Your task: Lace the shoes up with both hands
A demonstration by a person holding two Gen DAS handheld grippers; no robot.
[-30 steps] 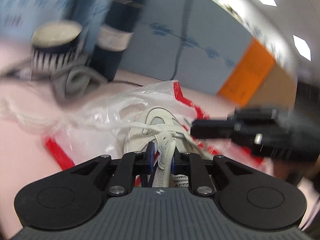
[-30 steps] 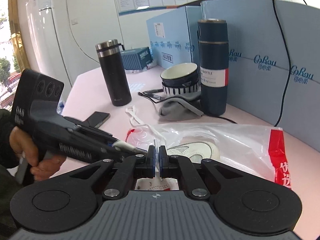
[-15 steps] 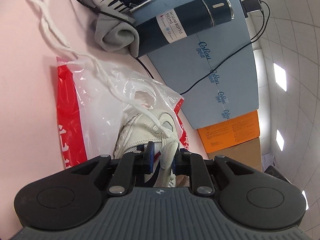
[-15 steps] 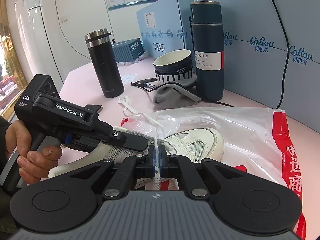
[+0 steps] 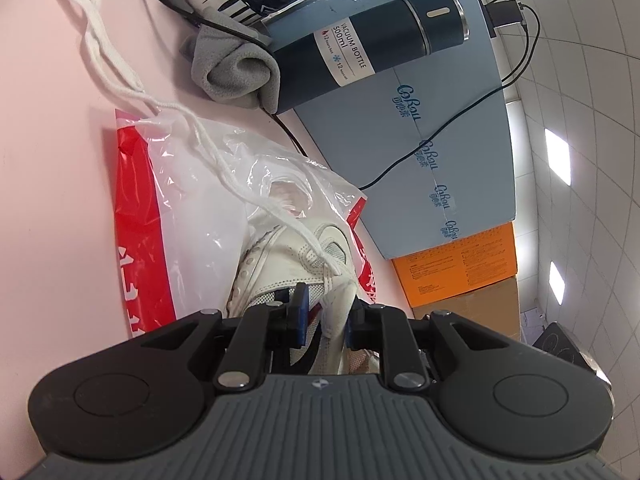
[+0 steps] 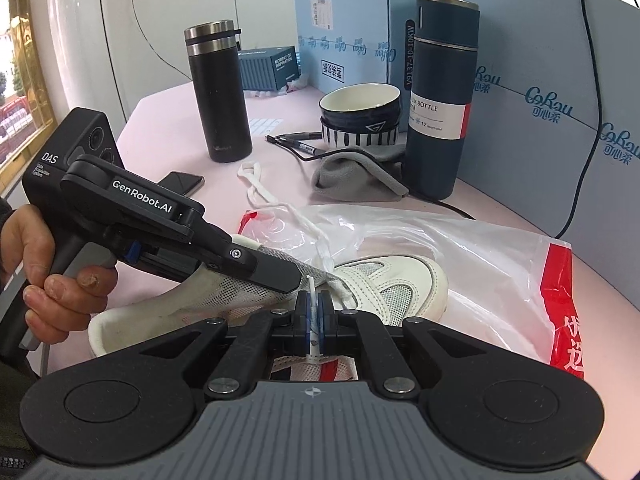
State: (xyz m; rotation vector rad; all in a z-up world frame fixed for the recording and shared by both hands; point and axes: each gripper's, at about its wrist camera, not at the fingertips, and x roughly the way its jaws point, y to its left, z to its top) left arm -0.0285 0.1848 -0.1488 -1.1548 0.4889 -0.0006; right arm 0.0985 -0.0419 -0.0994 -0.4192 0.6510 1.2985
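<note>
Indoors, pink table [image 6: 168,112]; right tool [image 6: 314,312] pinches lace [image 6: 280,204], left tool [image 5: 323,314] grips shoe [image 5: 280,264].

The shoe [image 6: 384,284] is white with grey mesh, and its lace [image 5: 120,76] is white. The plastic bag [image 6: 500,264] is clear with red edges. The table [image 5: 44,160] is pink. The upper bowl [image 6: 360,110] is dark blue; the lower bowl [image 6: 360,136] has blue and white stripes. The cloth [image 6: 352,178] is grey.
</note>
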